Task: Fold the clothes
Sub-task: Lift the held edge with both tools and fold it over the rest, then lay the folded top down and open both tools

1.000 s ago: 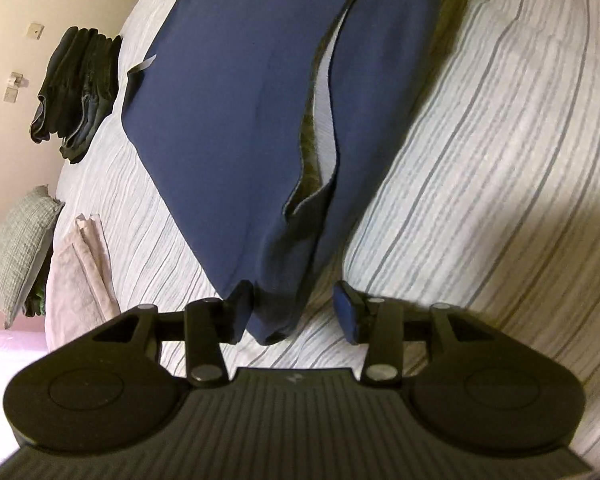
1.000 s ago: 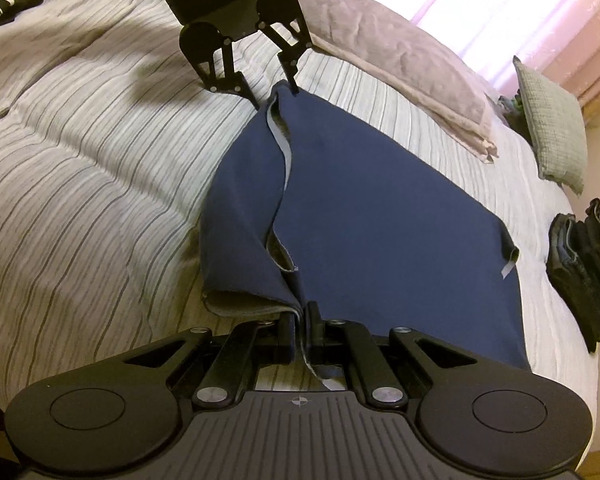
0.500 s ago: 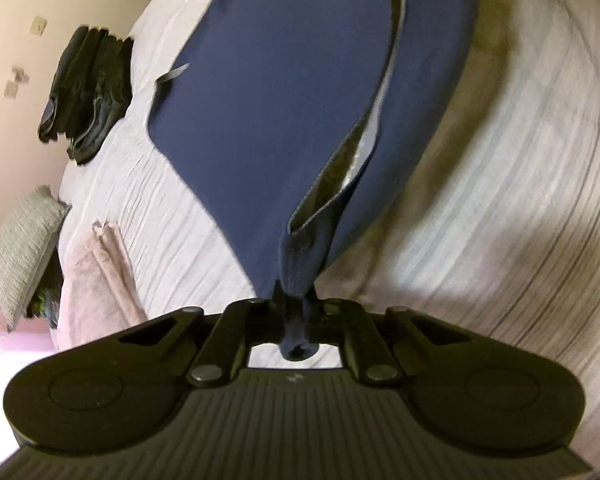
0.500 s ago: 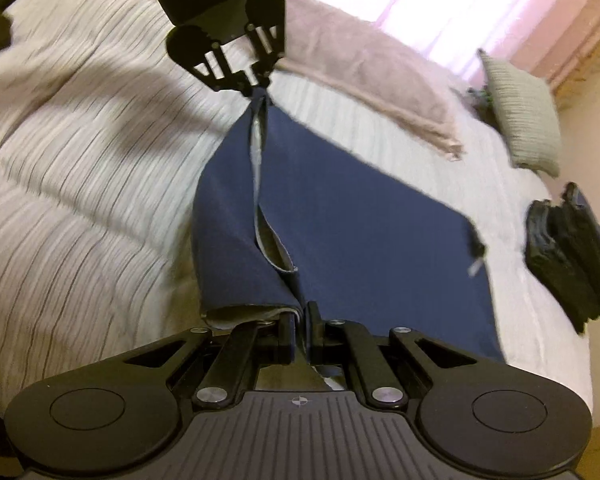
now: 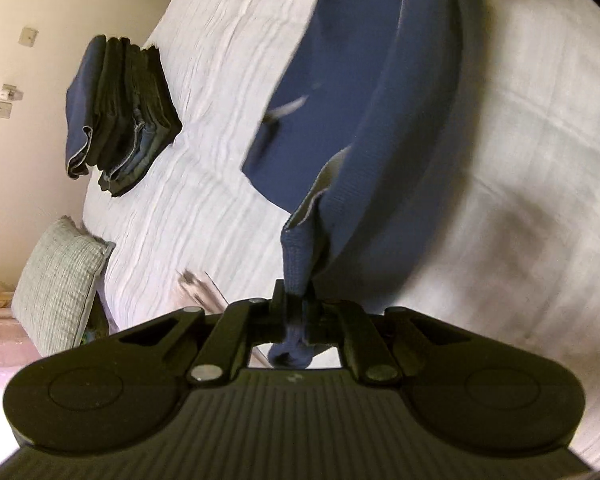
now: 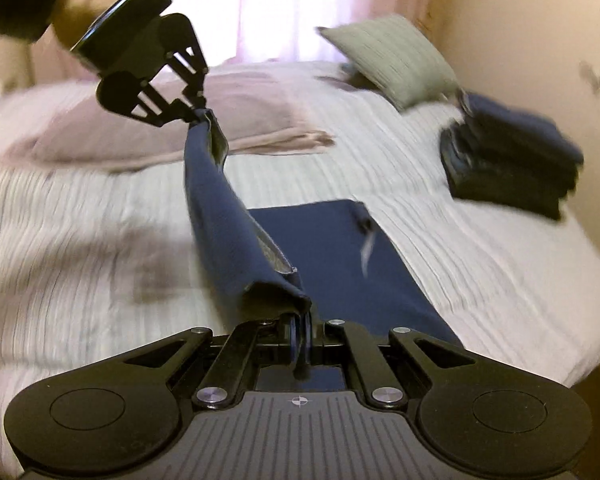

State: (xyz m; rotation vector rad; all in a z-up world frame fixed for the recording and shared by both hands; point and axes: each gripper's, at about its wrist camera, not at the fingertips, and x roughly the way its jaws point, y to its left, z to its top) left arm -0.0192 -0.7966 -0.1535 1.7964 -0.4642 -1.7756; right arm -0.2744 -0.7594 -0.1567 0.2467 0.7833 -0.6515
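Ribbed navy knit garment (image 5: 412, 120), grey inside, striped quilted bedspread (image 6: 480, 248)

left gripper (image 5: 296, 312): fingers pinched together on a bunched corner of the navy garment (image 5: 380, 128), lifted up off the bed
right gripper (image 6: 299, 334): fingers squeezed tight on the other end, fabric wedged between them
left hand (image 6: 66, 10): behind its gripper, dark sleeve showing (pretty blurry)
spacing: well apart, cloth stretched between them
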